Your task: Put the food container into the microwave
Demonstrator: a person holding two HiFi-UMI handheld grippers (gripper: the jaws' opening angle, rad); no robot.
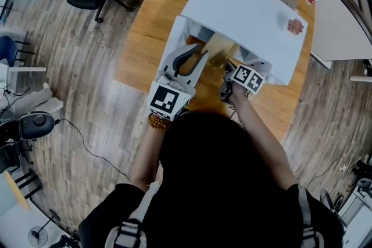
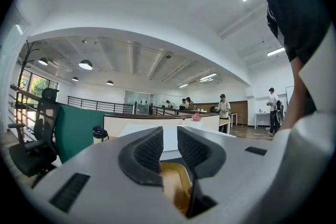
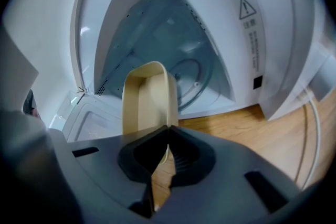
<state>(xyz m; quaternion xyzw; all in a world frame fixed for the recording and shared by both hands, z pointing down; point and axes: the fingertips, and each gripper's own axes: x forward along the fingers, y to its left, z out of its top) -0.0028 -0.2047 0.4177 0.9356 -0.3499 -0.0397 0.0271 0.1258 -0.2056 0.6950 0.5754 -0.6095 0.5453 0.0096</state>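
- Wooden table [image 1: 145, 32] in an open office carries the white microwave [image 1: 250, 9], whose door [image 3: 92, 123] is swung wide at the left of its cavity.
- Right gripper [image 3: 167, 147] has its jaws pinched together on the thin wall of the beige food container [image 3: 148, 97], which hangs at the mouth of the microwave, just in front of the cavity and not yet inside.
- Left gripper [image 2: 169, 139] sits just before the microwave's opening, jaws a little apart with nothing between the pads; it appears to have no part in the carrying.
- Judged from this, the step is the insertion. Level the container first, since a one-wall grip lets it tilt.
- Steer it straight through the opening, clear of the door's edge, and lower it onto the glass turntable [image 3: 186, 73] at the microwave's middle.
- Release only once the base rests flat, then draw back along the same line.
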